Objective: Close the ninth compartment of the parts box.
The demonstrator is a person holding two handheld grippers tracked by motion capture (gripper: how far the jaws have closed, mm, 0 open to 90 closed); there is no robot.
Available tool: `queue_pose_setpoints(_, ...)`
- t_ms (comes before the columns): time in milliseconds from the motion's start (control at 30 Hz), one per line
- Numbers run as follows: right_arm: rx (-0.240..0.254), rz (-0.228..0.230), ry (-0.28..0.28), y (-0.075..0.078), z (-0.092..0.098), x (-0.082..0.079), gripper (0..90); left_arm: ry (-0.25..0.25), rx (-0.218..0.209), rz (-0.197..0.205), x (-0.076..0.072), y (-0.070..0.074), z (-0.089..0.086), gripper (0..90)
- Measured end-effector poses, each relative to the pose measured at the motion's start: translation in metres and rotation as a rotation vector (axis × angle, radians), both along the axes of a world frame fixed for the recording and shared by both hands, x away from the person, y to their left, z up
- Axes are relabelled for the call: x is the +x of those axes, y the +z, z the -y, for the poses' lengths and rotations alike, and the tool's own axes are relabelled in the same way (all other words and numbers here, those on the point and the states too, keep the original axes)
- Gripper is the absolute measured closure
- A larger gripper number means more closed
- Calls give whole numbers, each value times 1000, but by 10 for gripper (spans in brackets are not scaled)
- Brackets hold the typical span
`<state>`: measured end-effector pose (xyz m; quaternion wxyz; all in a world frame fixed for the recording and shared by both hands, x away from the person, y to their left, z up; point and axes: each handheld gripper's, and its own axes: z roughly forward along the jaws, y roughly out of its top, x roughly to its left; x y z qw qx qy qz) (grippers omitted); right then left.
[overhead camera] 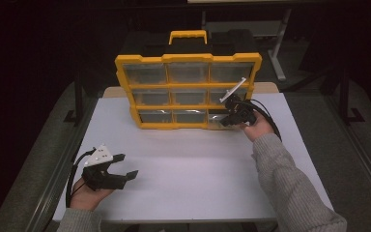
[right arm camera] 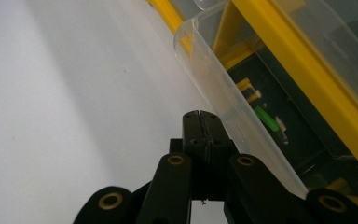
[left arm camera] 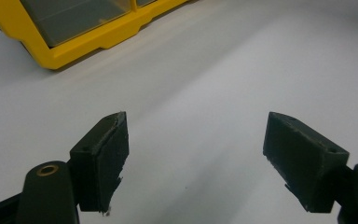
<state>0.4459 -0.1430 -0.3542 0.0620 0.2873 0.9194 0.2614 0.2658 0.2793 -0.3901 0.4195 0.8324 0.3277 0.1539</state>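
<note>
Hovering my right gripper, jaws pinched together on nothing, beside the half-open clear drawer at the yellow organizer's lower right corner, while my left gripper gapes empty near the table's front-left edge.

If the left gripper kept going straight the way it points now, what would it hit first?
Probably the yellow organizer. The open left gripper looks across bare table toward that box's lower corner, though depth is hard to judge.
</note>
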Motion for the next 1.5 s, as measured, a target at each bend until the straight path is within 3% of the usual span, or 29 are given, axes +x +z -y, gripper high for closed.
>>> queue_pose_setpoints(1500,-53,73,-42,3,-3,14,889,8,-7,3,0,1,-2,220)
